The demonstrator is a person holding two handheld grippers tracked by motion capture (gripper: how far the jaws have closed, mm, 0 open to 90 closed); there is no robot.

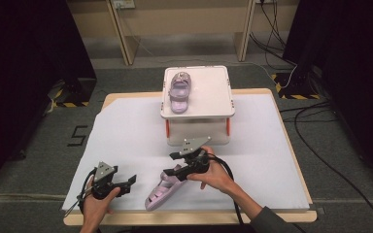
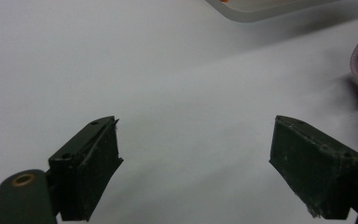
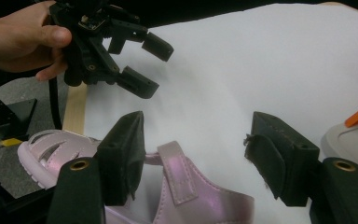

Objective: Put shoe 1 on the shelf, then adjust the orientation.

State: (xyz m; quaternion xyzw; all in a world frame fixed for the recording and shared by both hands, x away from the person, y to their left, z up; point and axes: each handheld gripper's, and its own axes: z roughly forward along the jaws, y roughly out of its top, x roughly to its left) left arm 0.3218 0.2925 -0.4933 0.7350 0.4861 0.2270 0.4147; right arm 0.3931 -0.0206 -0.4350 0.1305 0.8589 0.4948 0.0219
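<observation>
You had the right gripper (image 1: 175,162) w/ jaws wide apart, straddling the strap of the near sandal (image 1: 165,191) at the table's front edge, prob. to pick it up. Left gripper (image 1: 126,183) sat open, holding nothing, beside it. Other sandal (image 1: 179,91) was already on the white box (image 1: 213,92).

- A dark numeral "5" (image 1: 77,135) is marked on the grey floor, left of the table (image 1: 291,145) and well apart from the left gripper (image 1: 127,183), farther back and to its left.

L gripper (image 1: 126,183) fingers apart, R gripper (image 1: 171,164) too
</observation>
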